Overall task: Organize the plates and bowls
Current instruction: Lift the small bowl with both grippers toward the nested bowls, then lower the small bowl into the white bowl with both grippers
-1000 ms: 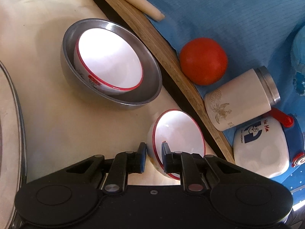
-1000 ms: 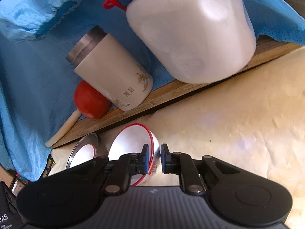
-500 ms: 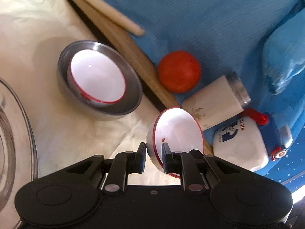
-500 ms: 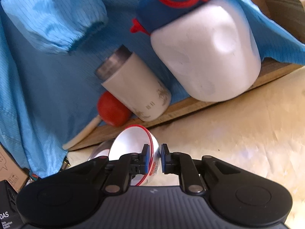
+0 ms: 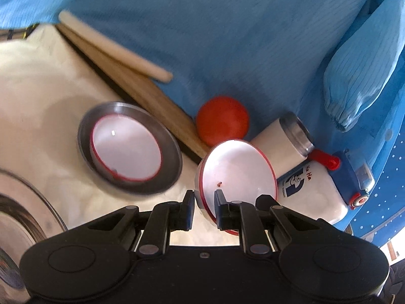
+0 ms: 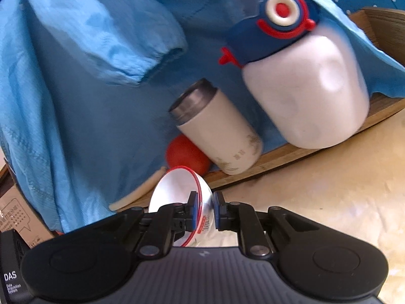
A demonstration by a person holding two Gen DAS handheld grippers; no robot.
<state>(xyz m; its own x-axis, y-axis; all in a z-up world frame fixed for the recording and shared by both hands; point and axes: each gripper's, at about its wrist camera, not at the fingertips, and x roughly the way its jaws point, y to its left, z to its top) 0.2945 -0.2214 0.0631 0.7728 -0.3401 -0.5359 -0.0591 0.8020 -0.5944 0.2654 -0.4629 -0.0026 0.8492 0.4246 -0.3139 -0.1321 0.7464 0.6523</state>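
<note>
My left gripper (image 5: 204, 206) is shut on the rim of a white bowl with a red rim (image 5: 240, 167) and holds it lifted above the cream table cloth. My right gripper (image 6: 204, 209) is shut on the opposite rim of the same bowl (image 6: 174, 190). To the left, a steel bowl (image 5: 167, 177) sits on the cloth with another white red-rimmed bowl (image 5: 126, 147) nested inside it.
A wooden board (image 5: 141, 88) with a rolling pin (image 5: 114, 48), a red tomato (image 5: 222, 124), a cream thermos (image 6: 217, 134) and a white-and-blue jug (image 6: 303, 88) lie on blue cloth (image 5: 227, 25) behind. A large steel bowl rim (image 5: 33, 197) is at the left.
Both grippers have lifted the held bowl up off the cloth. The steel bowl and the things on the board look farther away and lower in view.
</note>
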